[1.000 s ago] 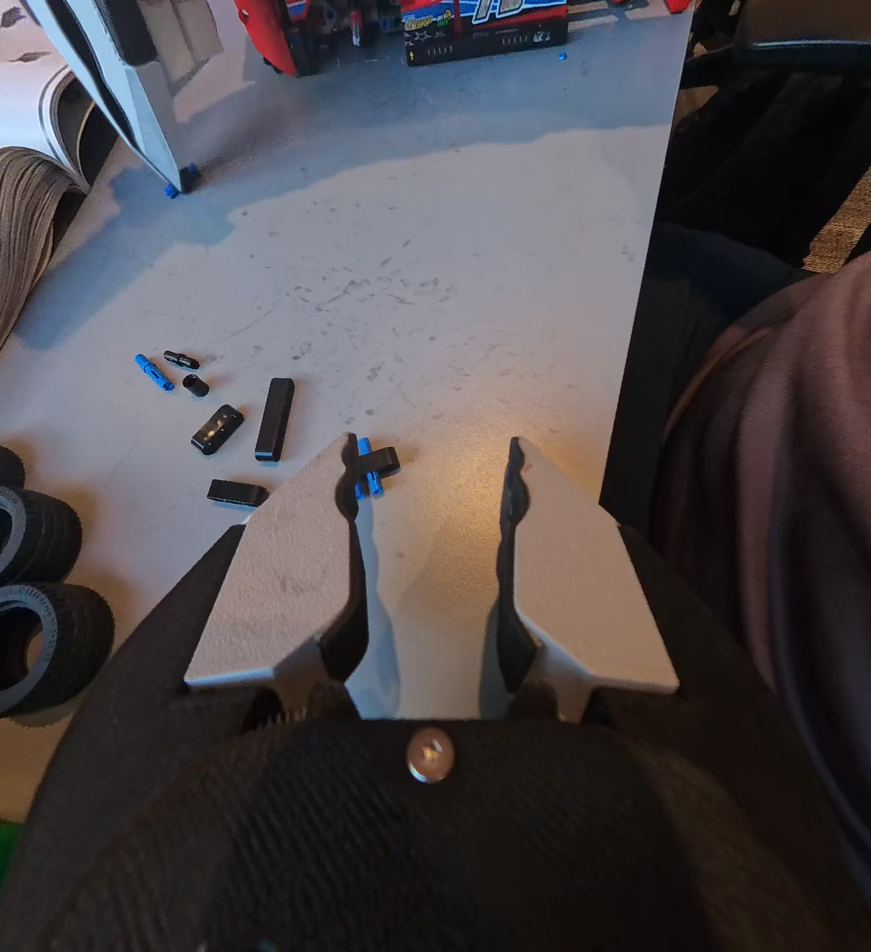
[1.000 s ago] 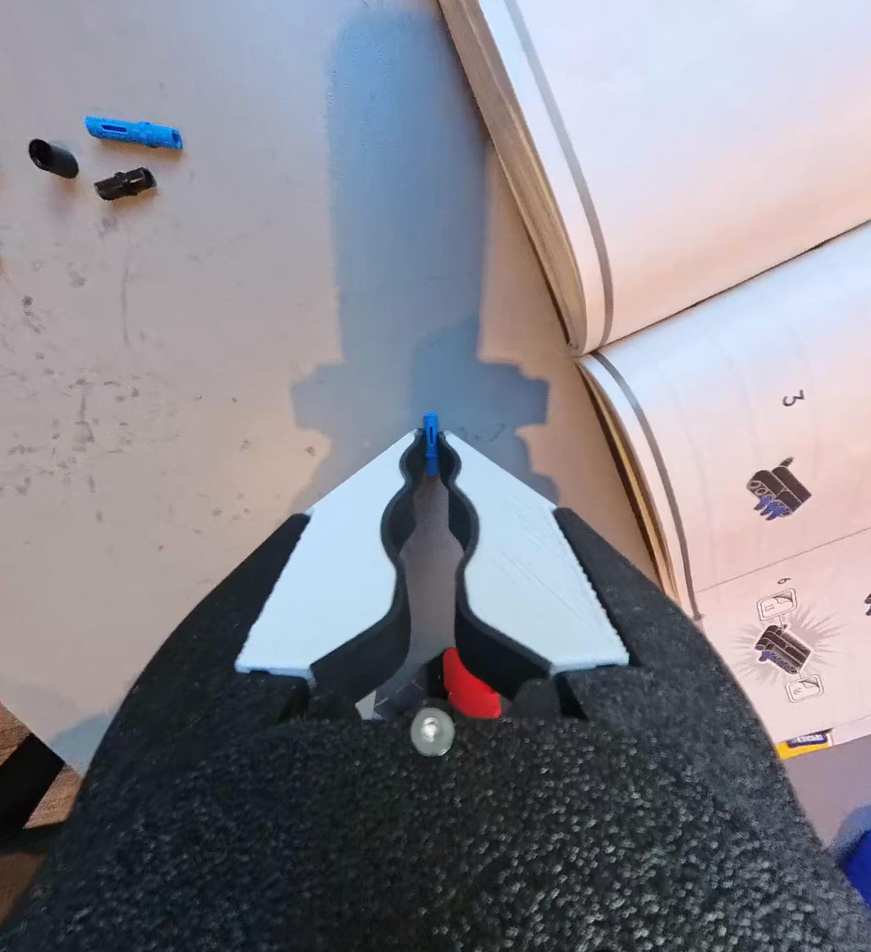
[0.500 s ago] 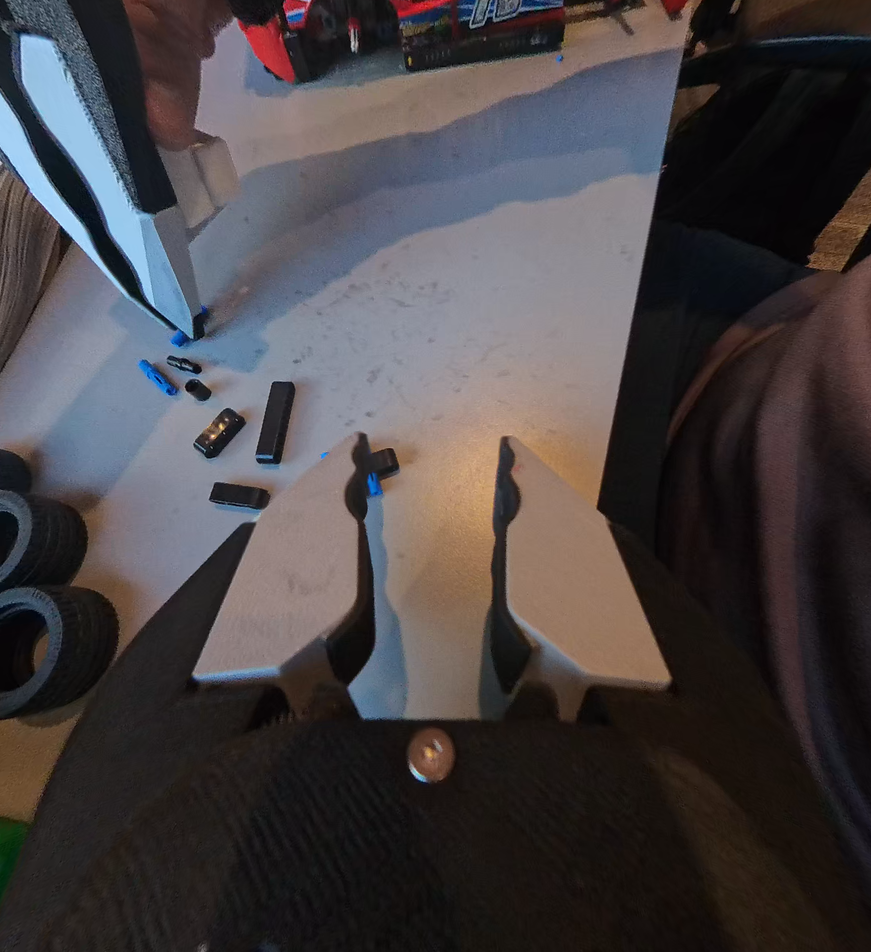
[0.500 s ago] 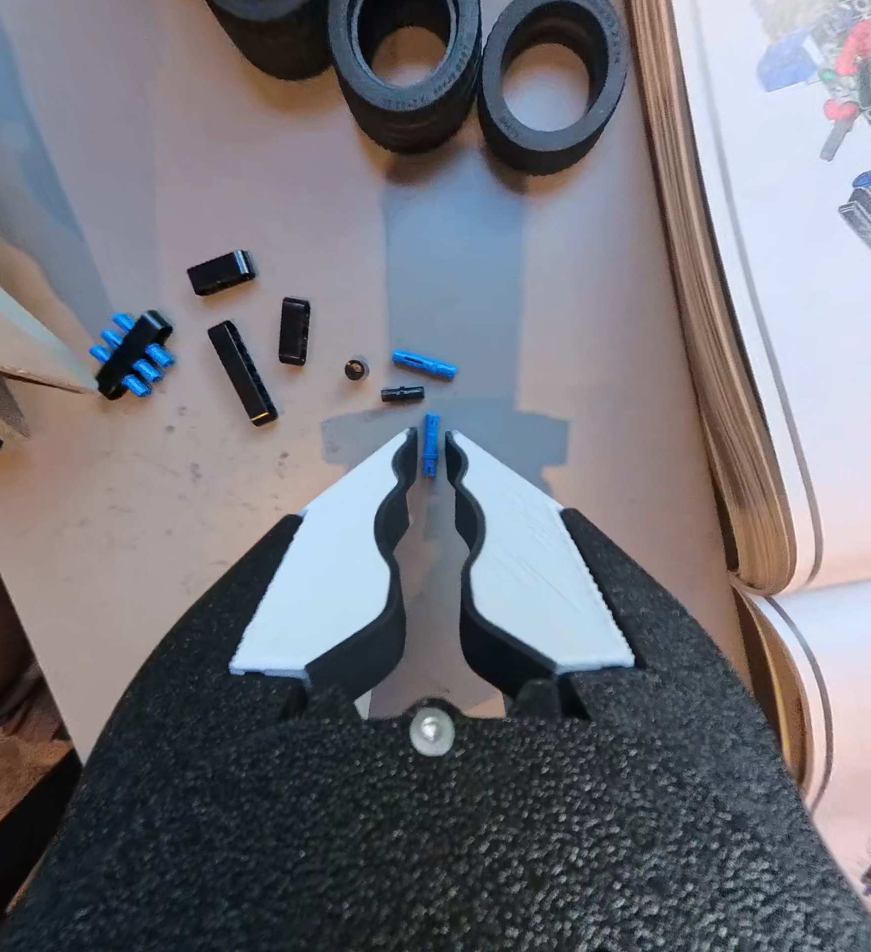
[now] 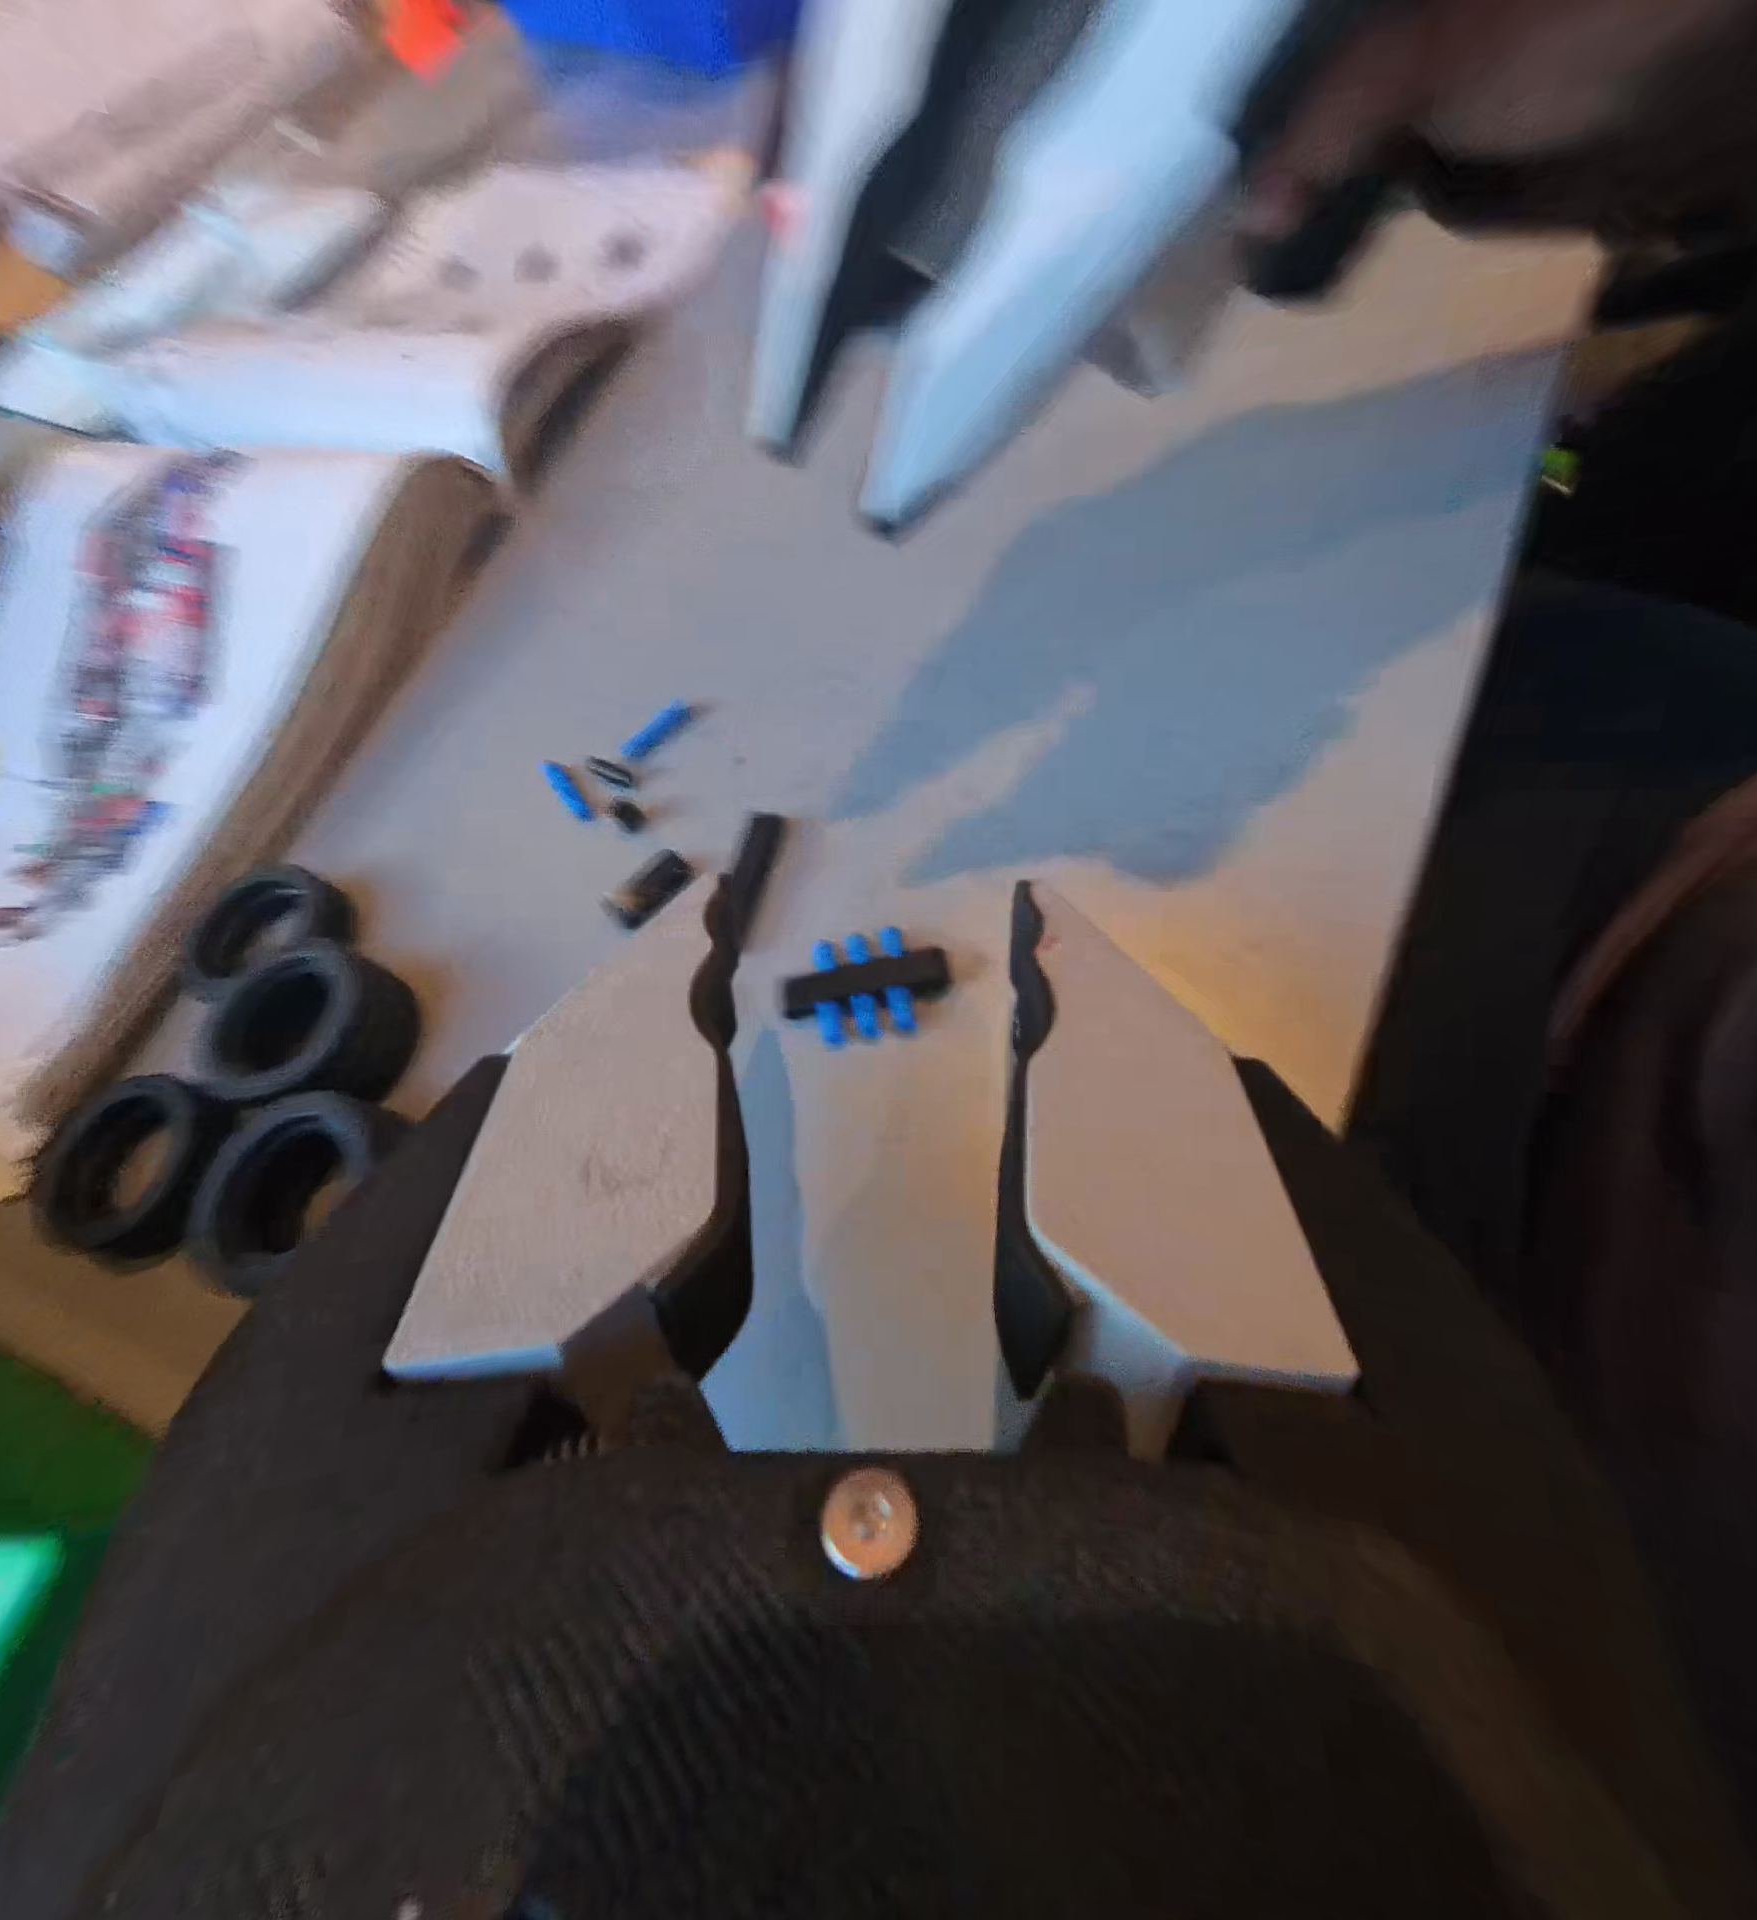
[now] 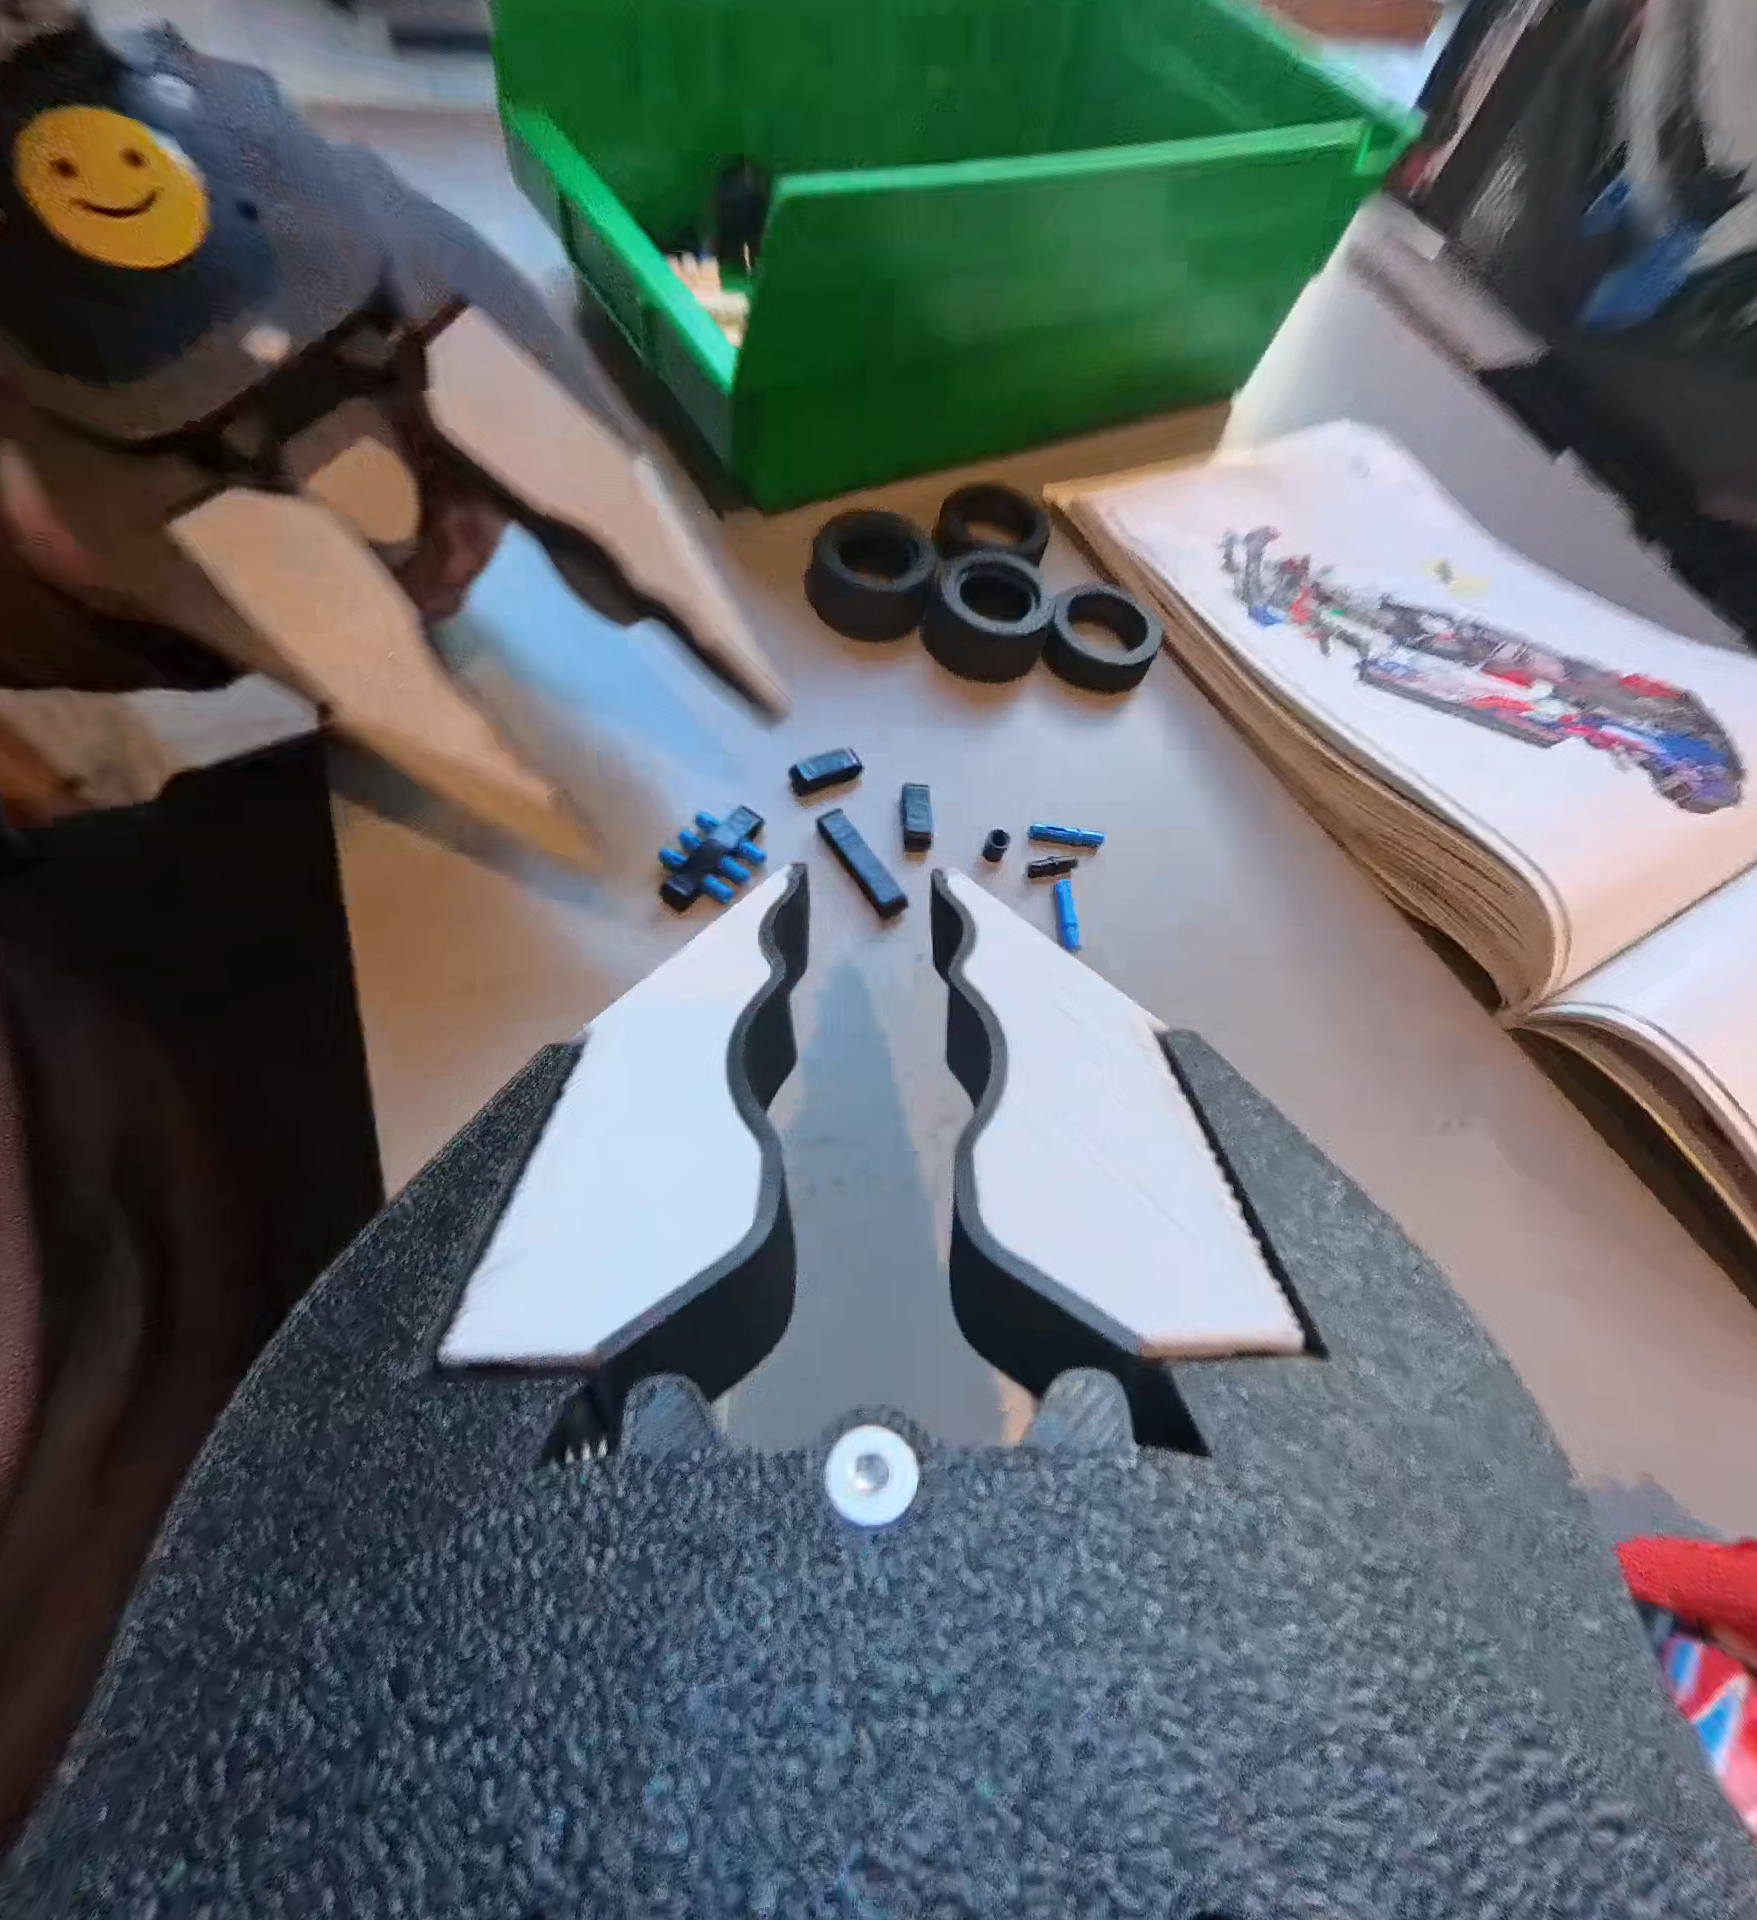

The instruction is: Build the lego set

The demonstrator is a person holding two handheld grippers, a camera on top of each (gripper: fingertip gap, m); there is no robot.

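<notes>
lego beam (image 5: 863, 985): black, three blue pins, on table beside the tyres (image 6: 988, 603)
left gripper (image 5: 866, 906): wide, empty
right gripper (image 6: 869, 878): wide, empty
tip: we'd pinch its ends, not pins

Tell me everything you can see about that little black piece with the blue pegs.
The black piece with blue pegs is a short black bar, plastic by its look, with three blue pins pushed through it so their ends stick out on both sides. It lies flat on the pale table, apart from the other loose bits. Nothing grips it: it sits just beyond the open jaws of the left gripper.
</notes>
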